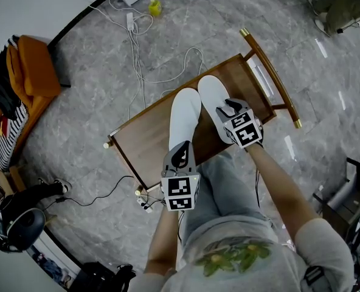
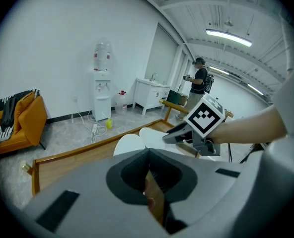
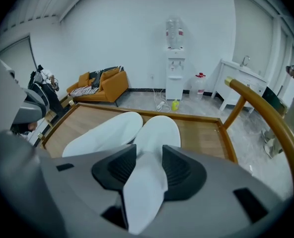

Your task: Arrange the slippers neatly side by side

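Note:
Two white slippers lie side by side, toes away from me, on a low wooden table [image 1: 145,146]. The left slipper [image 1: 185,115] [image 3: 105,133] and the right slipper [image 1: 211,97] [image 3: 159,130] touch near the toes. My left gripper [image 1: 181,154] [image 2: 149,175] hovers at the left slipper's heel, its jaws shut with nothing between them. My right gripper [image 1: 231,109] [image 3: 144,175] is at the right slipper's heel. Its jaws are open, with the white heel edge lying between the pads. In the left gripper view, the right gripper [image 2: 179,133] reaches over both slippers [image 2: 137,140].
A gold-topped wooden rail [image 1: 271,78] [image 3: 266,113] borders the table's right side. Cables [image 1: 137,53] and a yellow bottle [image 1: 154,6] lie on the floor beyond it. An orange sofa [image 1: 22,84] stands at the left, a water dispenser [image 3: 174,68] by the wall. A person [image 2: 199,86] stands far off.

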`<move>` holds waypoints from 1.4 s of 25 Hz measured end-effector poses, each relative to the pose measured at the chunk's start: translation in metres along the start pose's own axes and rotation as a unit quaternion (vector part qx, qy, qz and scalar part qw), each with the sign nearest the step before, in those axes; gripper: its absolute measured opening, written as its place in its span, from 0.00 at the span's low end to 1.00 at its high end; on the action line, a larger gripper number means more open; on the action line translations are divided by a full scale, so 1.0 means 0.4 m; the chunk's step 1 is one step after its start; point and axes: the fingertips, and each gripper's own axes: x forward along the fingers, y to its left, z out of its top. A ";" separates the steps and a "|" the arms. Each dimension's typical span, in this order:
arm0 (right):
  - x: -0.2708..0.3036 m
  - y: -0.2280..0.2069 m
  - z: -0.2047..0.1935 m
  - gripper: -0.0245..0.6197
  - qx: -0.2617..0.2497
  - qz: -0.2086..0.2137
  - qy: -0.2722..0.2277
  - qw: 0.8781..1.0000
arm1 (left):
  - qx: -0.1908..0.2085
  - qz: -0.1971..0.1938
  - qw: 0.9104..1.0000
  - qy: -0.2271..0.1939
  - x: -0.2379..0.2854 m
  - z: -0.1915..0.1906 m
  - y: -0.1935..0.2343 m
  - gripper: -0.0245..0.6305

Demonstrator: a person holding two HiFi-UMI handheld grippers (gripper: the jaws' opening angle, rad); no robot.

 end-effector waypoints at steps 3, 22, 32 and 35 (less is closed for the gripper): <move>-0.031 0.002 0.017 0.33 0.013 -0.003 -0.014 1.000 | -0.001 -0.002 1.000 0.001 -0.006 0.006 -0.009 0.06; -0.261 0.217 0.052 0.35 0.027 0.060 -0.077 0.995 | -0.022 0.027 0.999 -0.032 -0.162 0.109 0.063 0.06; -0.303 0.329 0.025 0.35 0.014 0.114 -0.068 0.991 | -0.035 0.022 0.998 -0.039 -0.199 0.125 0.049 0.06; -0.293 0.339 0.036 0.35 0.021 0.120 -0.066 0.990 | -0.037 0.024 0.998 -0.040 -0.200 0.132 0.060 0.06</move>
